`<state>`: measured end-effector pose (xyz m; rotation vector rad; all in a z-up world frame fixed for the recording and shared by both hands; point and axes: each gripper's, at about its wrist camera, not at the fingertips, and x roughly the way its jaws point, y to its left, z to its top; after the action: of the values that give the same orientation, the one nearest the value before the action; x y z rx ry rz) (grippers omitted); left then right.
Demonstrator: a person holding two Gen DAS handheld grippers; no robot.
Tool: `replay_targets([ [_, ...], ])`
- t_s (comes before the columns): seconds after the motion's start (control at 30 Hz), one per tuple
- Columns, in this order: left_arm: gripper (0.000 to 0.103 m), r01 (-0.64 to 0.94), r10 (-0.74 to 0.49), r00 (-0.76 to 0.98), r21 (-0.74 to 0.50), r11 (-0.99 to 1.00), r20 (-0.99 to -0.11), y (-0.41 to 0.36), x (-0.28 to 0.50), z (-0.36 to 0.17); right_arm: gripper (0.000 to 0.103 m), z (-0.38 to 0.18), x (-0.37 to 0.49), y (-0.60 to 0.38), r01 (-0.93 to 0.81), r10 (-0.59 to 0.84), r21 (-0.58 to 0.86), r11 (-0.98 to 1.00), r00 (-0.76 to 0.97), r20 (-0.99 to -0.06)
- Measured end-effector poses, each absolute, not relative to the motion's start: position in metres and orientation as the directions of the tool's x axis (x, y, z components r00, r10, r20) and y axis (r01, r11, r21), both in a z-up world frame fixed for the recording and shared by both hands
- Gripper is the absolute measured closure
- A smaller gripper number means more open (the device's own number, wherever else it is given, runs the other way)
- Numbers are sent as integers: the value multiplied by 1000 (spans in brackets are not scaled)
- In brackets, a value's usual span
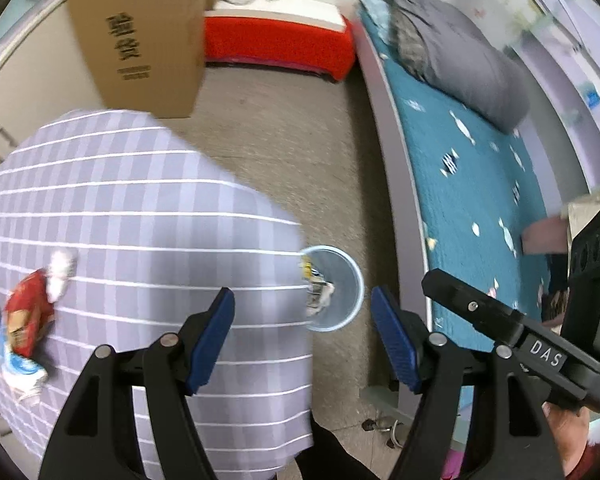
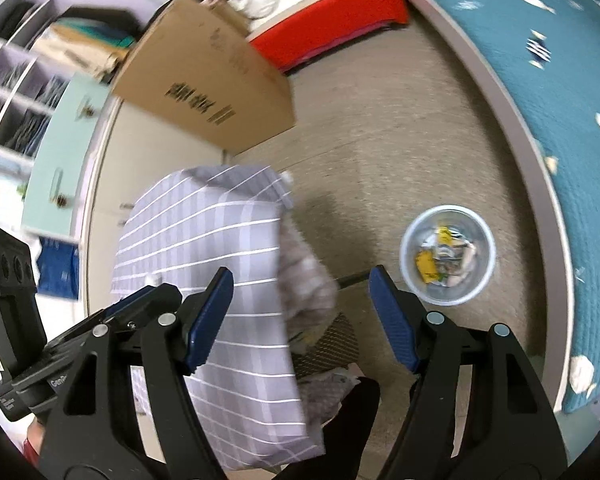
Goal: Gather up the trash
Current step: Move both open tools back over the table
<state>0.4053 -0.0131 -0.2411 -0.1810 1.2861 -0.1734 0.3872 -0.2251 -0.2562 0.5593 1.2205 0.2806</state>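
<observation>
Both hand-held grippers (image 1: 302,338) (image 2: 300,320) gape, seemingly empty.

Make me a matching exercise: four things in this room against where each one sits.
Things:
1. red wrapper
2. bin
3. grey blanket
4. cardboard box

Places:
A. on the teal bed
B. on the checked tablecloth
C. upright on the floor by the cupboard wall
D. on the floor between table and bed, holding trash

Pairs: 1-B, 2-D, 3-A, 4-C
</observation>
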Motion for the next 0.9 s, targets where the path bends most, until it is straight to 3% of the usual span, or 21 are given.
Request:
replay_targets([
  [0.5,34,-366,-64,313,-183,912,-948,253,364,-245,33,-262,397,-17,-111,540,529,842,207,-816],
  [0.63,34,-427,-23,271,-141,893,-962,307,354,-261,33,-270,400,31,-125,528,513,849,191,-828],
  [0.9,34,-442,-50,183,-128,888,-982,367,349,-301,34,-285,409,80,-78,494,489,869,183,-850],
])
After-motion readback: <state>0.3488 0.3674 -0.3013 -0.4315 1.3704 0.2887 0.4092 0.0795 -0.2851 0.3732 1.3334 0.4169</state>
